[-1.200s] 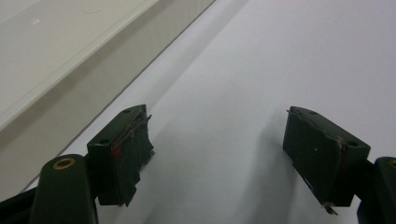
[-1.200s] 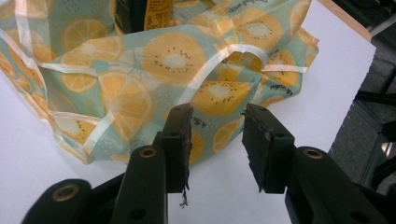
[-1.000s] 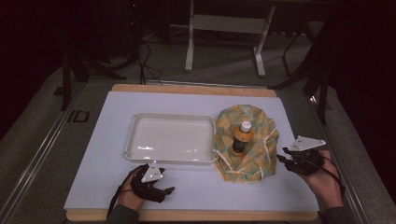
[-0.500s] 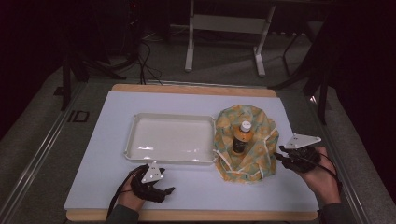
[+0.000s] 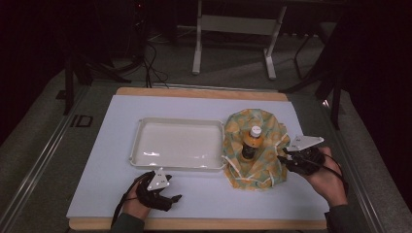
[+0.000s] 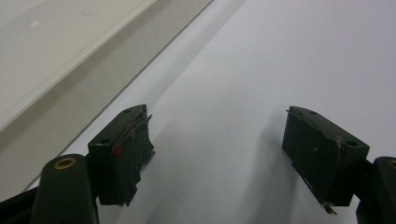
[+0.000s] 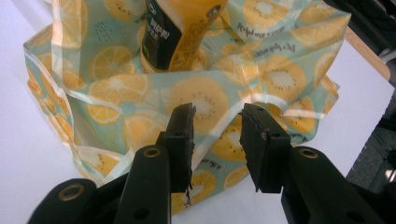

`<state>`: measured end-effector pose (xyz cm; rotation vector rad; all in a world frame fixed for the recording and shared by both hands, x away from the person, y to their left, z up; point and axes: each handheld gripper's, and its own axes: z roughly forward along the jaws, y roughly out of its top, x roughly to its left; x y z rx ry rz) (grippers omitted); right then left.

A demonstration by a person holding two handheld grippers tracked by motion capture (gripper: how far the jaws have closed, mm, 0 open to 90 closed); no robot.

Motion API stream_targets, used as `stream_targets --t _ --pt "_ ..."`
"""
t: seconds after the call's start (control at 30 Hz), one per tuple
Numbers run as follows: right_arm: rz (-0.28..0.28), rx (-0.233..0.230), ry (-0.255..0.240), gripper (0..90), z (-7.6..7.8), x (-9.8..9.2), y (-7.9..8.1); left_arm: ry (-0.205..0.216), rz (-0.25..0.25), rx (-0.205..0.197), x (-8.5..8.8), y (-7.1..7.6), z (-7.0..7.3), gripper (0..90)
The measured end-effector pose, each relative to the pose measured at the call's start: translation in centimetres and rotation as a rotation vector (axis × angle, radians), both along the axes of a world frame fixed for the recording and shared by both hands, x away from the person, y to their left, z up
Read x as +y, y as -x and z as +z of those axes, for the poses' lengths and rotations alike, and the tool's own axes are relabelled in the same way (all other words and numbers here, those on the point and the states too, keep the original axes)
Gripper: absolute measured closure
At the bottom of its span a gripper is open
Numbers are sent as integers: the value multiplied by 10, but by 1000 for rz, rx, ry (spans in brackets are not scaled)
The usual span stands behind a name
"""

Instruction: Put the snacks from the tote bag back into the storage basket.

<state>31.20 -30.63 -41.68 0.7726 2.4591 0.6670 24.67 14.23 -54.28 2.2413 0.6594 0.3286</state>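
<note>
A bottle of orange drink (image 5: 251, 143) (image 7: 182, 32) stands upright on a crumpled citrus-print cloth (image 5: 265, 170) (image 7: 116, 79) at the right of the white mat. My right gripper (image 5: 285, 158) (image 7: 217, 116) is at the cloth's right edge, pointing at the bottle. Its jaws stand a little apart, with a fold of the cloth's edge in the gap and no pad pressing on it. My left gripper (image 5: 172, 194) (image 6: 217, 140) rests near the front edge, open, with bare mat between its fingers.
An empty white tray (image 5: 175, 124) (image 6: 46, 70) lies in the middle of the mat (image 5: 111, 160), just left of the cloth and just beyond the left gripper. The wooden table edge (image 5: 204, 224) runs along the front. A metal stand (image 5: 233, 24) is on the floor behind the table.
My right gripper has shifted a little left, in toward the cloth's edge. The left gripper, bottle and tray have stayed put.
</note>
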Motion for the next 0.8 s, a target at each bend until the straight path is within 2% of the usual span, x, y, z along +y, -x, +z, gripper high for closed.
stream_targets --t 0.57,0.8 --pt "29 13 22 656 7 11 -7 -1 -1 -1 0 0 0 235" --pt "55 25 73 659 10 14 -12 -1 -1 -2 0 0 0 236"
